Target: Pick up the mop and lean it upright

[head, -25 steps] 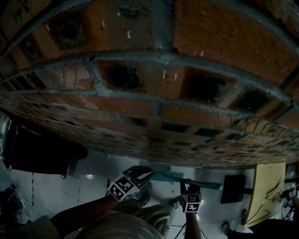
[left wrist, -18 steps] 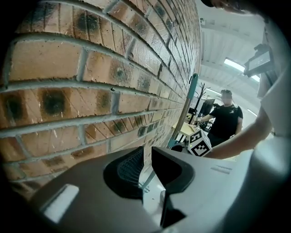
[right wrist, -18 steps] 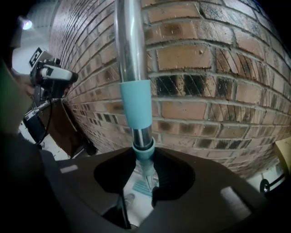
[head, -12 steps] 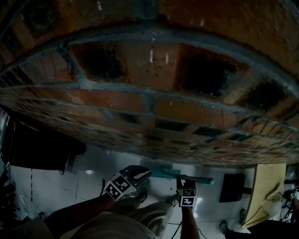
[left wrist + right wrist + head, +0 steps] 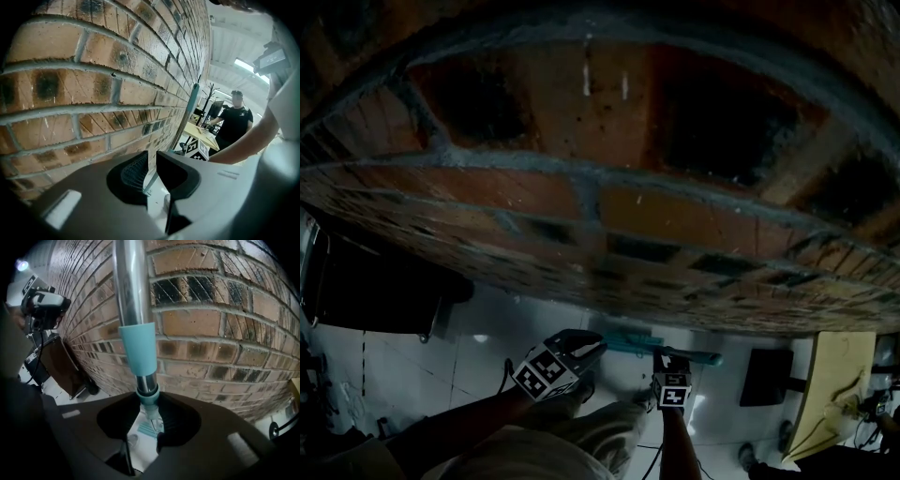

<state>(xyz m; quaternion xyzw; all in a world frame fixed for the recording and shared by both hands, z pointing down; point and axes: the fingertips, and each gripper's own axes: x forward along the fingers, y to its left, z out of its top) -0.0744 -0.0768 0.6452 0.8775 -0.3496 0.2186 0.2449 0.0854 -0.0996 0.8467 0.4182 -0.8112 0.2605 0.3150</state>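
Firmly clamped: my right gripper [image 5: 149, 411] has its jaws closed on the mop pole [image 5: 133, 296].

Right at the jaws, the pads pinch the pole just below its teal sleeve [image 5: 137, 350], and the silver tube runs on from there close in front of the brick wall [image 5: 211, 324]; whether it touches the bricks I cannot tell. Through the gap I see the teal mop head [image 5: 149, 430] lying on the white floor [image 5: 487, 337]. My left gripper [image 5: 151, 161] has its jaws a narrow slit apart, pressing on nothing; the pole shows through that slit, slanting up beside the wall. Further out, past my right forearm [image 5: 239, 149], a person in black [image 5: 236, 124] stands by a yellow counter [image 5: 200, 131].
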